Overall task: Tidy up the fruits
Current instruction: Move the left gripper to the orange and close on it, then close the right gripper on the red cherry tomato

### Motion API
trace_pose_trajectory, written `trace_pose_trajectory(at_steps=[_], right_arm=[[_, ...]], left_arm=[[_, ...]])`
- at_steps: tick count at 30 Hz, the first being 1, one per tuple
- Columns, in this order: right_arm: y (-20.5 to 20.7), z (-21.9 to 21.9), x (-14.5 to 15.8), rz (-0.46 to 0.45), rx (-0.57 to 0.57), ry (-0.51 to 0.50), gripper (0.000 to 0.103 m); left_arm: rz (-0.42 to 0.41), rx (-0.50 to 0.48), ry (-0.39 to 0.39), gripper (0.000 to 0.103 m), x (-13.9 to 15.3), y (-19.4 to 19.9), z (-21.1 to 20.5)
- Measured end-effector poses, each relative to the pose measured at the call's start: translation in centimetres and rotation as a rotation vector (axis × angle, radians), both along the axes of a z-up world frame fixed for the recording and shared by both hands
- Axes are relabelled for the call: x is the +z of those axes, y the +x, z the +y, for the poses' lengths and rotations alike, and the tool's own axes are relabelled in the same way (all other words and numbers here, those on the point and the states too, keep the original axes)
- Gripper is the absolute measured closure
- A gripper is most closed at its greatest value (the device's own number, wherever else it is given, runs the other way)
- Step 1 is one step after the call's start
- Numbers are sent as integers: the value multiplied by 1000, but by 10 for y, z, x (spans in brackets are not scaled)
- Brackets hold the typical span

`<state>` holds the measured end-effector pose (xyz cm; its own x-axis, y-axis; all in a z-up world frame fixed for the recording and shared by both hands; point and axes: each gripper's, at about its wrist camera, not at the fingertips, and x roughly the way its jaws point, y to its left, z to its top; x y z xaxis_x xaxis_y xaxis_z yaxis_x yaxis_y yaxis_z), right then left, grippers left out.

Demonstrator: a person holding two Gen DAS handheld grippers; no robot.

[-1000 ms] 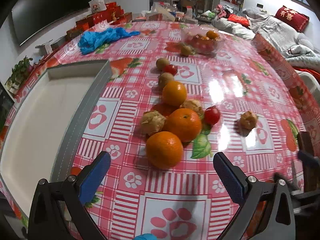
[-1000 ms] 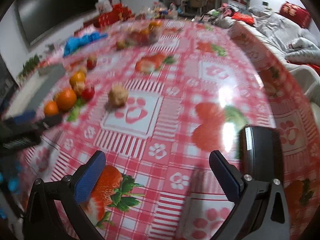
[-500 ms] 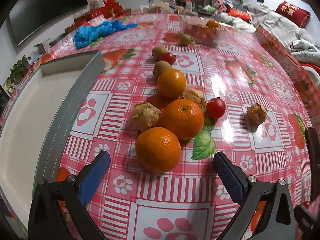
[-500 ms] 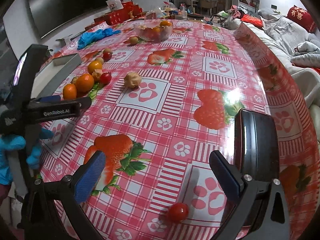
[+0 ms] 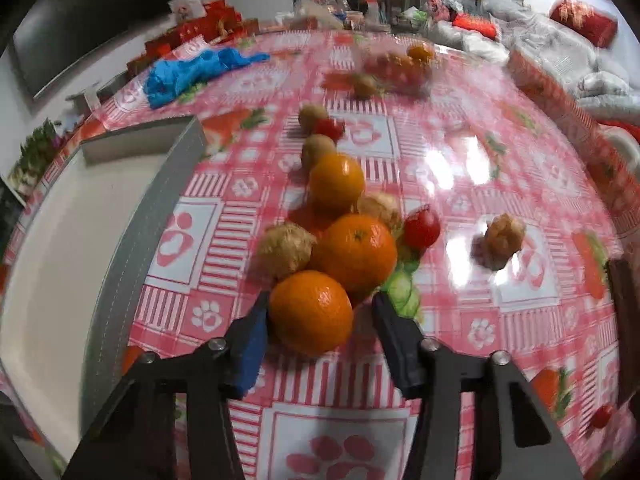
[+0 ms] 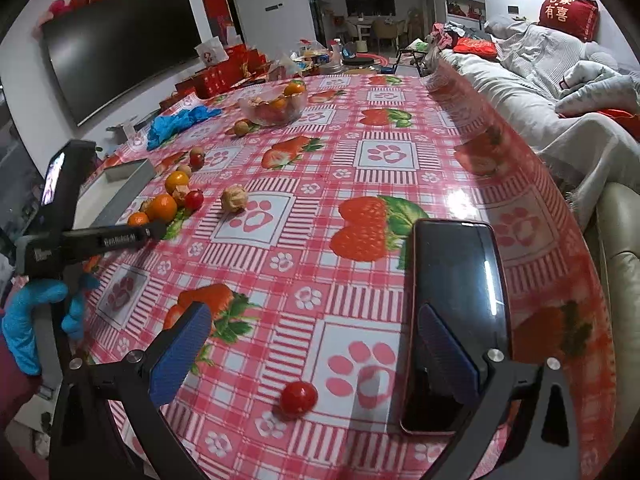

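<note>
Between the left gripper's [image 5: 318, 312] jaws sits the nearest orange [image 5: 311, 312] on the bench [image 5: 460, 160] — jaws flank it, contact unclear. Step: grasp; next, squeeze, lift toward tray [image 5: 120, 240] left. Right gripper [image 6: 316, 344] jaws spread — idle.

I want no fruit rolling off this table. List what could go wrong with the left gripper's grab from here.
1. The left gripper straddles the nearest orange, which touches a second orange; lifting may nudge the cluster and send the cherry tomato rolling.
2. Only the fingertips flank the orange, so it may slip.
3. The tray wall stands close on the left; a low carry could hit it.
</note>
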<state>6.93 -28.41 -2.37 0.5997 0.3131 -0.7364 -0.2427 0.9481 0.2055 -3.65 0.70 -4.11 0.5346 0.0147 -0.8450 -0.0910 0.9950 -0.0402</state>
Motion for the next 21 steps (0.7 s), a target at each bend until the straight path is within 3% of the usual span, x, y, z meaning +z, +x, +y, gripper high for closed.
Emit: trace_pose_trajectory(at_steps=[2,6,10,13,17,21], right_arm=[[-1,3,-1,-2,7,-7,0],[-5,-1,0,-19,0,24,0],[-26,-28,18,-147,-121,33,0],[-39,-46,21,-194,-225,17,0],[-40,-68,19,-174,-360,4,0],[-25,-75,20,-116,-371,46,0]], left_arm=[[-4,-5,9,65,1,-2,-1],[-6,2,0,65,1,-8,4],[-13,1,-1,65,0,-25,14],[-27,-11,5,65,0,-36,19],[-34,-17,0,65,0,-45,21],[-37,-26,3,65,0,-47,21]])
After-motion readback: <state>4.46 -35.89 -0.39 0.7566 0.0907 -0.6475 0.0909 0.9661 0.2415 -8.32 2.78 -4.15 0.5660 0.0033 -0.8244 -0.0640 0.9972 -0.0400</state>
